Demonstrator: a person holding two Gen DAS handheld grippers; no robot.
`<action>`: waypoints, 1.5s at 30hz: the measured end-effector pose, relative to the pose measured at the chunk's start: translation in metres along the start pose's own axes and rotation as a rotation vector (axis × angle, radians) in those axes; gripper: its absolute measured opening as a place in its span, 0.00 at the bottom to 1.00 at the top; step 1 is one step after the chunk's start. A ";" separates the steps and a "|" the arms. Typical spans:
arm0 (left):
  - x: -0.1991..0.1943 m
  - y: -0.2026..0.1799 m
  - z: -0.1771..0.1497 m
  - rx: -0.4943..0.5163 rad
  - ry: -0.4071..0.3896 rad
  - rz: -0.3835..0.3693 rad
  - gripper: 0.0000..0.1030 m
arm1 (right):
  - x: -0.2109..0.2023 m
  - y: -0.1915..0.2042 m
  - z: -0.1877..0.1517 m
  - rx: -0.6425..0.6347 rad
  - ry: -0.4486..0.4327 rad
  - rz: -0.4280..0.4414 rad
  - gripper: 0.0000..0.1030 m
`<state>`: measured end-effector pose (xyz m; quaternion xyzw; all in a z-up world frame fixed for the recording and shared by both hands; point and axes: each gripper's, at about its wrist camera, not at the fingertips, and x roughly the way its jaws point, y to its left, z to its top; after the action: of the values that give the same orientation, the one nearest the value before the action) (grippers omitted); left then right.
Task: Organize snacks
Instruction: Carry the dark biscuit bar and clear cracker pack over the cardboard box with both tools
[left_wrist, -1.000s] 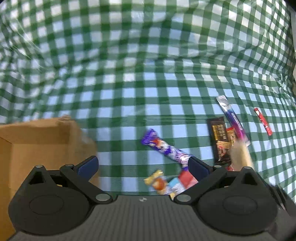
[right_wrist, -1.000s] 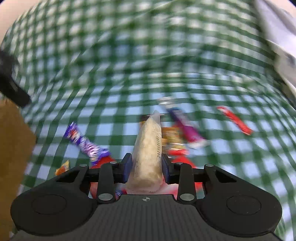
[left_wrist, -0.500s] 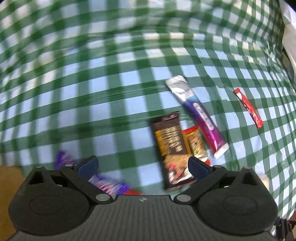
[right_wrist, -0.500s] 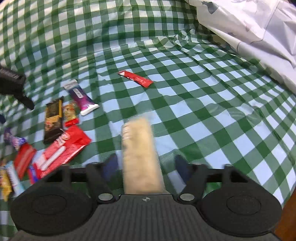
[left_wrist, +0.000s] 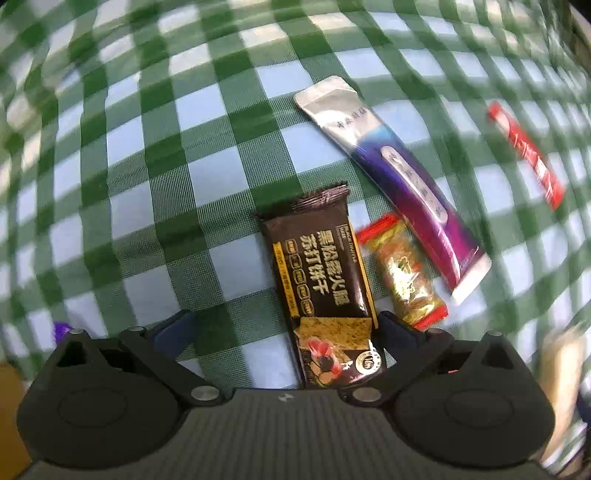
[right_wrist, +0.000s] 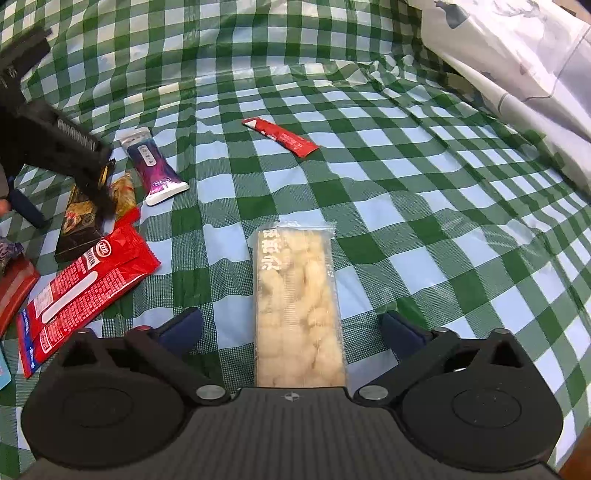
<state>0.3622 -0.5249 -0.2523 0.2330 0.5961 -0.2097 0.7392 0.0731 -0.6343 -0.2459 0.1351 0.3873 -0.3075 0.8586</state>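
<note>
Left wrist view: a green-checked cloth (left_wrist: 155, 155) covers the surface. The left gripper (left_wrist: 282, 326) hangs spread wide, its jaws just narrowing slightly, over the dark biscuit pack (left_wrist: 321, 280), whose lower end lies between the fingers, ungripped. Right of that pack lie a small red-gold snack (left_wrist: 404, 273) and a purple tube (left_wrist: 399, 177).

Right wrist view: the right gripper (right_wrist: 291, 326), jaws just widening, stands released around the pale puffed bar (right_wrist: 297, 306) lying on the same cloth; white fabric (right_wrist: 517, 55) sits beyond.

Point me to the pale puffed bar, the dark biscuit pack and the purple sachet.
puffed bar (right_wrist: 297, 306): right wrist view, middle of wrapper.
biscuit pack (left_wrist: 319, 273): left wrist view, printed front.
purple sachet (left_wrist: 402, 181): left wrist view, purple mid-section.
</note>
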 end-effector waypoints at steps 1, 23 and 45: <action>-0.006 0.001 -0.003 -0.015 -0.030 -0.010 0.66 | -0.004 0.000 0.001 -0.001 -0.012 -0.007 0.59; -0.265 0.068 -0.253 -0.069 -0.403 -0.041 0.42 | -0.240 0.088 -0.010 0.020 -0.198 0.279 0.37; -0.336 0.217 -0.536 -0.377 -0.476 0.099 0.42 | -0.423 0.241 -0.131 -0.314 -0.170 0.573 0.37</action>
<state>0.0017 -0.0212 -0.0002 0.0648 0.4225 -0.1081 0.8976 -0.0667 -0.2067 -0.0180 0.0787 0.3034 -0.0004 0.9496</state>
